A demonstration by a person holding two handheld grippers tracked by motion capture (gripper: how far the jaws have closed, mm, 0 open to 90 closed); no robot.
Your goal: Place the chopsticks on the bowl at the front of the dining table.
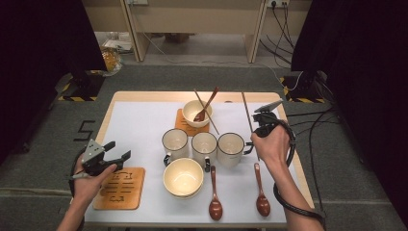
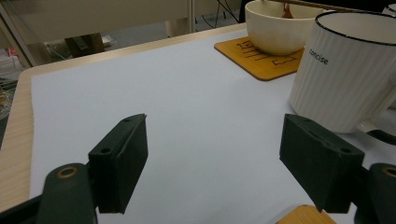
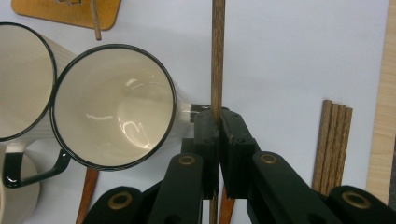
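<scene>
White mat on wooden table; grey carpet around.

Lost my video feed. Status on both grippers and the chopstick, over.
Right gripper shut on chopstick, beside rightmost mug. Left gripper open, idle, near the coaster. More chopsticks lying to the right; nothing blocking.

Right gripper is clamping a dark wooden chopstick, jaws closed tight on it; the stick is running straight up the frame over the white table mat. A ribbed white mug with black rim is sitting just left of the jaws, a second mug touching its left side. A bundle of chopsticks is lying to the right, near the wooden table edge. A wooden coaster is lying at upper left.
</scene>
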